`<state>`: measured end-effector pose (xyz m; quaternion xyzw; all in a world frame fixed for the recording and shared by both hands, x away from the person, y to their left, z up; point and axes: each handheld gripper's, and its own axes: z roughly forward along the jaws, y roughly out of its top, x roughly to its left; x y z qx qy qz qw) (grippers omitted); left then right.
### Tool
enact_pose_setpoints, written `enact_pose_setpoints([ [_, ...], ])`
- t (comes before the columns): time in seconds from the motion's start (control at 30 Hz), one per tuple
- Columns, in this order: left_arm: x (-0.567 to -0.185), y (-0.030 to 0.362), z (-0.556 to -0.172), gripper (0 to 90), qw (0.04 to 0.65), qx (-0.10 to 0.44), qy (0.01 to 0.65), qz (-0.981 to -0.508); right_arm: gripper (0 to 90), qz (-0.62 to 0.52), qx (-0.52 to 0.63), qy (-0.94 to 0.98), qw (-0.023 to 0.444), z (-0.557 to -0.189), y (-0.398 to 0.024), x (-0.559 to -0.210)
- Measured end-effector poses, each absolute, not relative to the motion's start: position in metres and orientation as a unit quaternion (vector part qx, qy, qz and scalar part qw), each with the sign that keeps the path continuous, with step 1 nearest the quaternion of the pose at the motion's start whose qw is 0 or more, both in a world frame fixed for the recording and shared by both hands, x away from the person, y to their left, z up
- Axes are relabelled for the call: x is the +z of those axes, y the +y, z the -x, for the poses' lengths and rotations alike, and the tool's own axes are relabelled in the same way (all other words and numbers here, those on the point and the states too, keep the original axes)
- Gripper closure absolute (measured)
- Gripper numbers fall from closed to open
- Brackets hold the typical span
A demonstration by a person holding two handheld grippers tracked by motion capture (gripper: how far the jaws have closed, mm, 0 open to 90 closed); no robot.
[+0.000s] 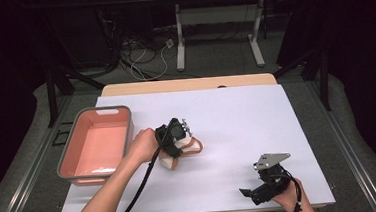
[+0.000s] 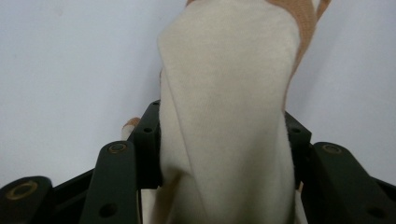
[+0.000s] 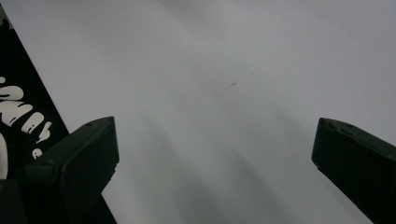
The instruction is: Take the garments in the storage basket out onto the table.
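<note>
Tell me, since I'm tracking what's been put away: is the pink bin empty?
Empty, as far as the high view shows: the pink bin has a bare floor. The cream cloth is outside it, clamped in the left gripper on the table.

Cloth: cream fabric with a tan-orange band or strap, bunched, not flat. Lies on the white worktop left of centre, nearer the near edge than the far one. One cream fold rises between the left gripper jaws, pinched.

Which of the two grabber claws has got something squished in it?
The left gripper, beside the pink bin: its jaws clamp a cream cloth. The right gripper is wide open over bare white table.
</note>
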<state>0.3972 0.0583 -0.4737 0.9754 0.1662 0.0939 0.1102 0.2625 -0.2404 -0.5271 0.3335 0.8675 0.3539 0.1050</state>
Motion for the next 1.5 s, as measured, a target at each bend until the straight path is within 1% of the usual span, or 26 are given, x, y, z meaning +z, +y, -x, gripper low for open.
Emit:
enact_pose_setpoints([
  [0.8, -0.497, 0.028, -0.394, 46.7, 0.136, 0.071, 0.156, -0.976, 0.0, -0.33, 0.347, 0.872, 0.102, -0.263, -0.238, -0.53],
  [1.2, -0.515, 0.017, -0.392, 44.9, 0.144, 0.069, 0.158, -0.974, 0.1, -0.329, 0.345, 0.873, 0.102, -0.263, -0.237, -0.531],
  [1.33, -0.519, 0.018, -0.392, 40.5, 0.161, 0.067, 0.17, -0.97, 0.1, -0.329, 0.345, 0.873, 0.102, -0.263, -0.237, -0.531],
  [1.4, -0.52, 0.019, -0.392, 33.6, 0.17, 0.063, 0.177, -0.967, 0.1, -0.33, 0.343, 0.874, 0.101, -0.263, -0.237, -0.531],
  [1.5, -0.521, 0.022, -0.388, 21.5, 0.183, 0.073, 0.184, -0.963, 0.0, -0.33, 0.342, 0.874, 0.101, -0.262, -0.236, -0.532],
])
